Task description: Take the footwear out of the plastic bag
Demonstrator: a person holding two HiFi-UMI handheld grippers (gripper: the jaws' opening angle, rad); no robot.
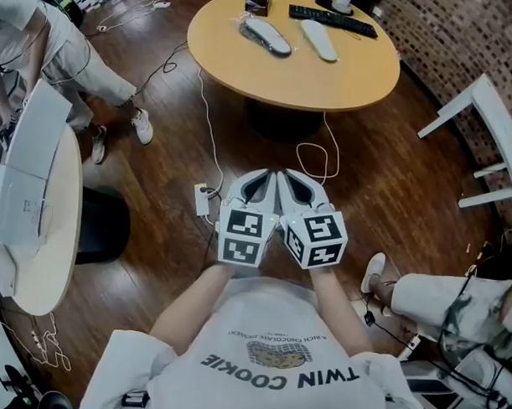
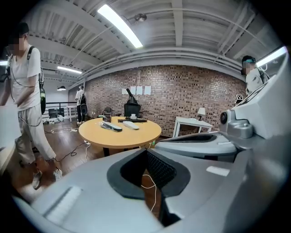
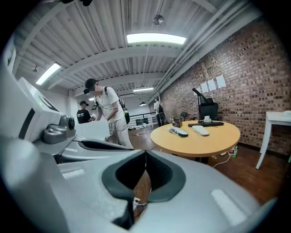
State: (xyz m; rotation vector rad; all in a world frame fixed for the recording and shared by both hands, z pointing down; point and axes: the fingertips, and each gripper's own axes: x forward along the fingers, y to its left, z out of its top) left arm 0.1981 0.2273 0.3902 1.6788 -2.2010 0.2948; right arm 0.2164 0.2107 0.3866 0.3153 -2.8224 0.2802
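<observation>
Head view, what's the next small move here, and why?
Probably step toward the round wooden table: the grey footwear in its clear plastic bag lies well ahead, while the left gripper and right gripper are shut and empty.

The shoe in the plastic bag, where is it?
The bagged shoe lies on the round table at the head view's top, left of the other shoe.

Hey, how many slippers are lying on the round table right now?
2. The bagged slipper lies toward the left of the round table; the bare slipper lies just right of it, near the keyboard. None looks hidden.
</observation>
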